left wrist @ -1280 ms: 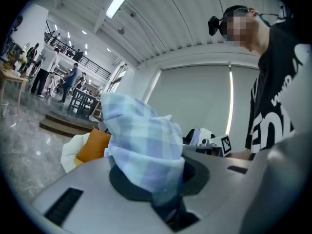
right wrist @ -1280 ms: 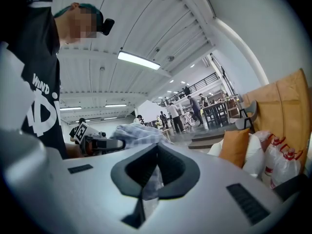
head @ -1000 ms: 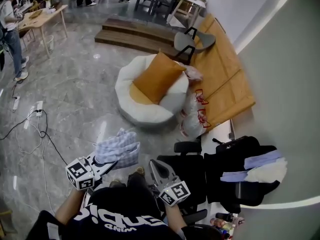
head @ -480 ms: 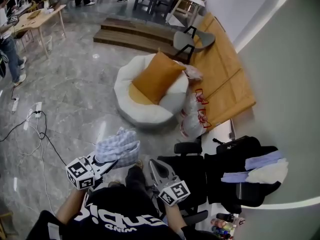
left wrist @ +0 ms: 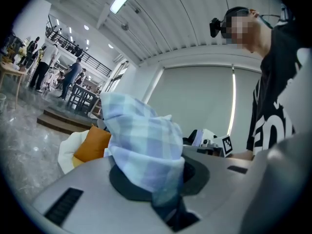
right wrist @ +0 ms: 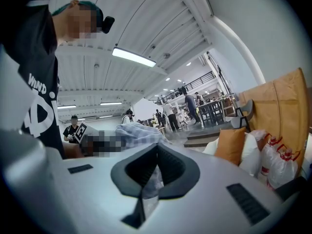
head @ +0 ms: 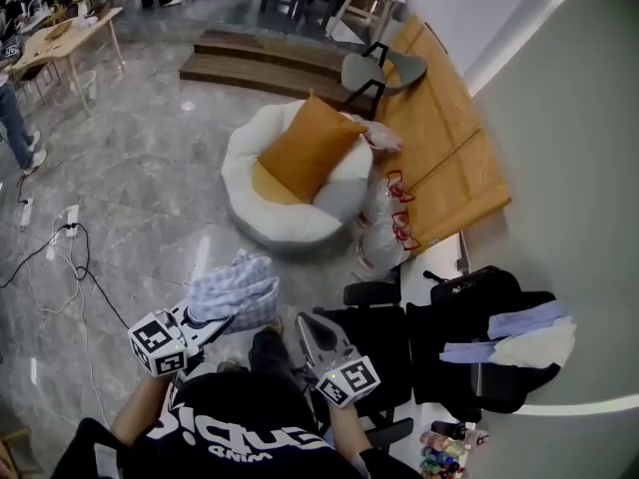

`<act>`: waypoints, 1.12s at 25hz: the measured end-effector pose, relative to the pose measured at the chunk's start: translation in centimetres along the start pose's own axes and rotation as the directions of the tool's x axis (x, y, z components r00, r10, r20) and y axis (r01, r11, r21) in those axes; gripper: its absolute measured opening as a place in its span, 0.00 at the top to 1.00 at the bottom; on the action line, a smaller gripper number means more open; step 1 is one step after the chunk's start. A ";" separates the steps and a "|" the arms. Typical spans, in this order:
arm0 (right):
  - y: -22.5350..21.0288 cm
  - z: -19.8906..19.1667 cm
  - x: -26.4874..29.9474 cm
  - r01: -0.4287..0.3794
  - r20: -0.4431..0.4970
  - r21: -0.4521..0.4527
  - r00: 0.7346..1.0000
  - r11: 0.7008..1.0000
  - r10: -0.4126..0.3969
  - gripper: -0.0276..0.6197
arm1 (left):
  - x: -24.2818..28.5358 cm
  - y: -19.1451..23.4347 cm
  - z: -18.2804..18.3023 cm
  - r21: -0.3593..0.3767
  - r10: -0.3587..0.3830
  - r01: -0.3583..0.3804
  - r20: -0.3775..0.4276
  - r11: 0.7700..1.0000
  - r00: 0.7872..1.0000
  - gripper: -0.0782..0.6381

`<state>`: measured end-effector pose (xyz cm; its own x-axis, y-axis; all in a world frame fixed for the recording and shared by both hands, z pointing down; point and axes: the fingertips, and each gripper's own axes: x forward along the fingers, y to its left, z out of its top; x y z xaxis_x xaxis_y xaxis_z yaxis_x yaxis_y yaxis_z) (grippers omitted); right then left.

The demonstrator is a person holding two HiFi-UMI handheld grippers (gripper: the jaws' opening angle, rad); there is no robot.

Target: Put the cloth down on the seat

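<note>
A blue-and-white checked cloth [head: 236, 291] bunches out of my left gripper [head: 214, 323], whose jaws are shut on it; the same cloth [left wrist: 142, 145] fills the left gripper view. The seat [head: 288, 226] is a round white beanbag on the floor ahead, with an orange cushion [head: 305, 148] leaning in it. Both grippers are held near my body, well short of it. My right gripper [head: 308, 325] is shut with nothing in it. The seat [right wrist: 251, 156] and its cushion [right wrist: 231, 143] show at the right of the right gripper view.
A black office chair [head: 382, 339] stands just right of my right gripper, beside a desk piled with dark bags and clothes [head: 499, 335]. Plastic bags [head: 382, 224] and a wooden bench [head: 439, 138] flank the seat. Cables [head: 70, 236] trail on the floor at left.
Both grippers have edged a little toward the seat, the cloth still held in the left. A person at the left edge has walked further out of view.
</note>
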<state>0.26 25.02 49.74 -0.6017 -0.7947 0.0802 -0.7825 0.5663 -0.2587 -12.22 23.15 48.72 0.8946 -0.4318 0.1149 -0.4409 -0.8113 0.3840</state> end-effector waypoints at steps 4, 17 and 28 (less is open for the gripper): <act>-1.5 0.7 1.1 -0.001 0.002 -0.002 1.000 1.000 0.001 0.93 | 1.7 1.5 0.6 0.002 -0.012 0.012 0.006 1.000 1.000 0.78; -9.0 3.1 5.4 -0.016 -0.008 -0.008 1.000 1.000 0.016 0.93 | 9.3 6.4 2.9 -0.014 -0.039 0.039 0.023 0.999 0.999 0.78; -16.5 6.2 7.0 -0.032 -0.010 -0.016 0.999 0.999 0.032 0.93 | 16.3 9.0 6.1 -0.008 -0.016 0.016 0.043 1.000 0.999 0.78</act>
<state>9.95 8.71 48.61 -0.6278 -0.7741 0.0821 -0.7655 0.5948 -0.2454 -2.05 6.36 48.47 0.8976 -0.4354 0.0692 -0.4256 -0.8150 0.3933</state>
